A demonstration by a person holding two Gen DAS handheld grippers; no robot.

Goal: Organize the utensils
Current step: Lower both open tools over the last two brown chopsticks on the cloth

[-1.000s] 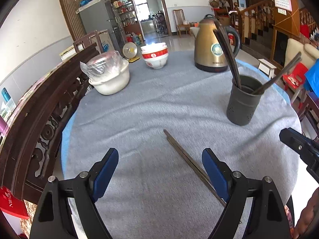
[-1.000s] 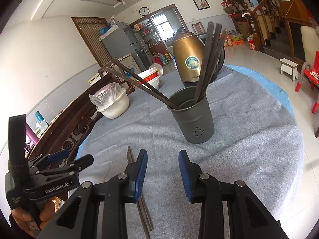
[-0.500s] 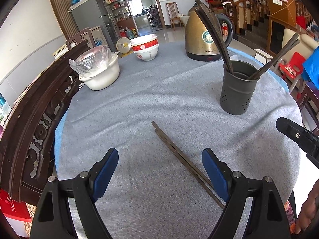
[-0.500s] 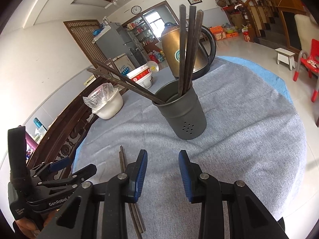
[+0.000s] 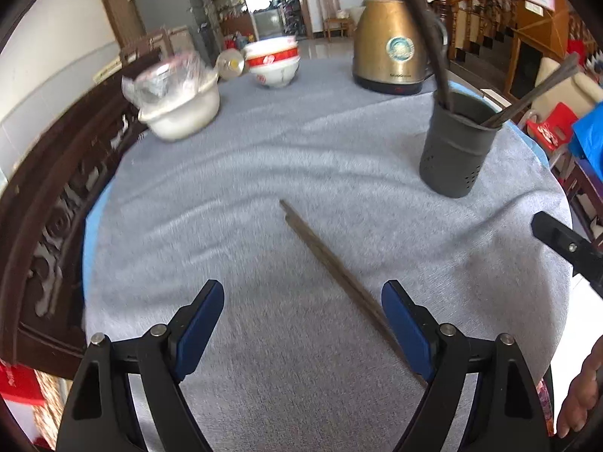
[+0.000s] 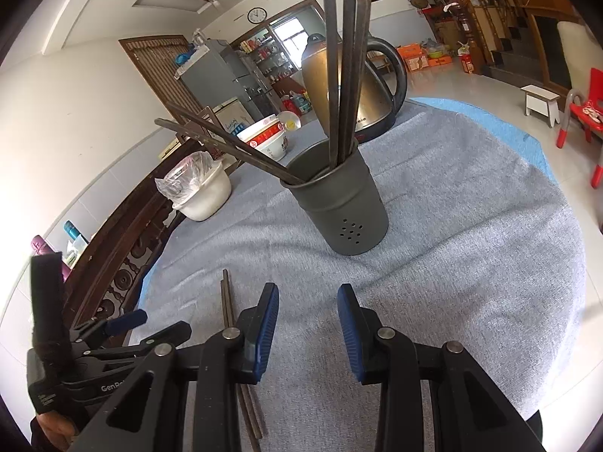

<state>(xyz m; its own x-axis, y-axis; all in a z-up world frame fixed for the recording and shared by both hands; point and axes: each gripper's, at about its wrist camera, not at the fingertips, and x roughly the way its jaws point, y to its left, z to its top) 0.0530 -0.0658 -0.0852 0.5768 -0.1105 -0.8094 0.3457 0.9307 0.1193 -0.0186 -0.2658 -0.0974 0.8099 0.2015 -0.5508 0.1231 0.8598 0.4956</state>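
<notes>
Two claws: both spread, nothing pinched between the blue pads.
Left claw (image 5: 302, 316): wide apart, hovering low over the near part of the surface; also seen at lower left of the right wrist view (image 6: 113, 329), held in a hand.
Right claw (image 6: 308, 324): parted by a moderate gap, aimed at the holder; only a black tip showing at the right edge of the left wrist view.
Surface (image 5: 264, 158): round, covered with a grey cloth, rumpled in soft folds; blue edge showing at the rim.
Loose chopsticks (image 5: 331, 263): one dark pair lying flat on the cloth, side by side and touching, running diagonally from mid-surface toward the right pad of the left claw; near end hidden behind that pad. Same pair in the right wrist view (image 6: 227, 297), just left of the right claw's left finger and passing under it.
Holder (image 6: 335, 203): dark grey perforated cylinder, upright, well apart from the loose pair.
Chopsticks in holder (image 6: 341, 75): several standing near upright, a few more leaning far out to one side.
Kettle (image 5: 394, 56): gold with black base, behind the holder.
Red-and-white bowls (image 5: 273, 62): stacked, far side.
White bowl (image 5: 181, 109): covered with clear plastic, far left; blurred.
Carved wooden chair back (image 5: 45, 203): along the left rim of the surface.
</notes>
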